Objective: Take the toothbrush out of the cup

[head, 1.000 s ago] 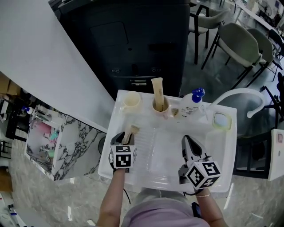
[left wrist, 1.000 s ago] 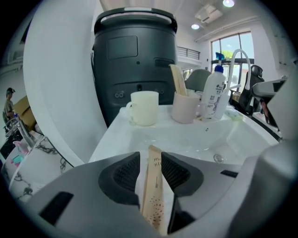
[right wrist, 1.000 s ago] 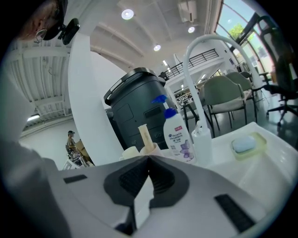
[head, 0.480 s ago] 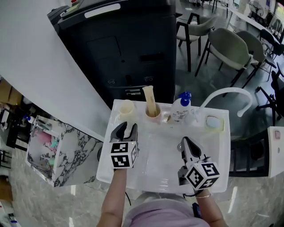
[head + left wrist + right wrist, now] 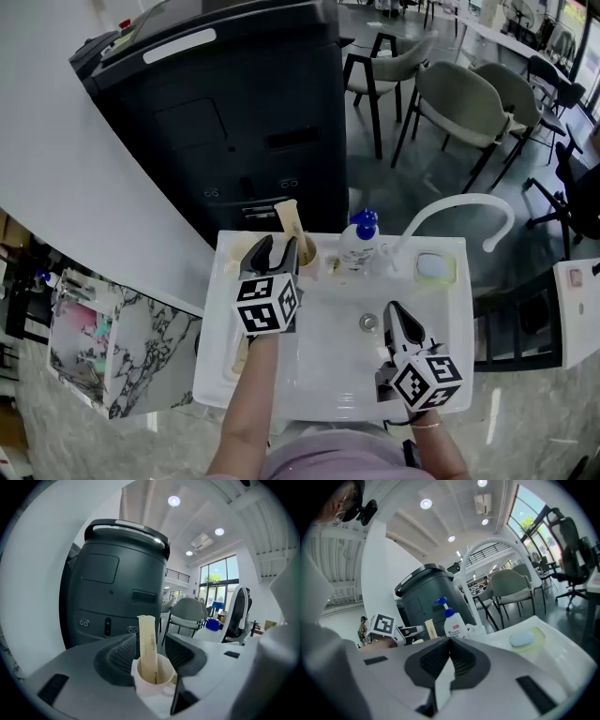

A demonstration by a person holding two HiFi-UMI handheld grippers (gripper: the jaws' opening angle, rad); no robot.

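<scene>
A cream, flat toothbrush (image 5: 285, 217) (image 5: 147, 641) stands upright in a pale cup (image 5: 306, 251) (image 5: 153, 680) on the back rim of the white sink (image 5: 412, 375). My left gripper (image 5: 275, 250) (image 5: 151, 652) is raised level right in front of the cup. Its jaws are opening, one on each side of the toothbrush, and the pads do not touch it. My right gripper (image 5: 394, 315) (image 5: 449, 644) hovers over the right of the basin, jaws shut with nothing between them.
A blue-topped pump bottle (image 5: 357, 242) (image 5: 452, 623) stands right of the cup, beside the white arched faucet (image 5: 459, 202) (image 5: 487, 545). A soap dish (image 5: 434, 269) (image 5: 526, 639) sits at the back right corner. A dark cabinet (image 5: 234, 122) stands behind the sink, with chairs (image 5: 450, 103) farther right.
My left gripper has risen from the sink's left rim and travelled back to the cup, with its jaws spreading wider. The right gripper has shifted a little over the basin.
</scene>
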